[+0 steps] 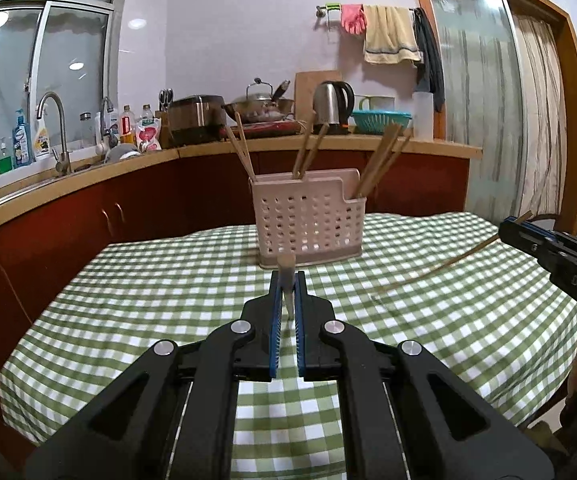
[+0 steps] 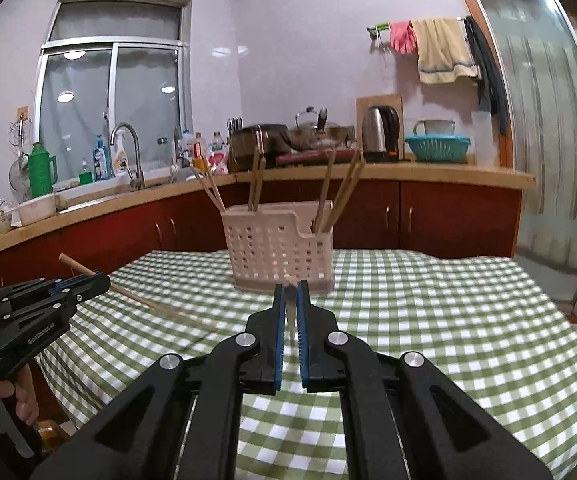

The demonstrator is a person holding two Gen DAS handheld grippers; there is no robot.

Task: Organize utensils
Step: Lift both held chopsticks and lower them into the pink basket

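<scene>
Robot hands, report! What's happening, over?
Left hand-held gripper shut on a chopstick. Right hand-held gripper shut on another chopstick. Basket straight ahead, nothing blocking.

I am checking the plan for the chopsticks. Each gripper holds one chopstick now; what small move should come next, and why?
Probably carry the left gripper forward over the white basket and lower its chopstick into a compartment: both jaws are shut on a stick, and other chopsticks already stand there.
</scene>
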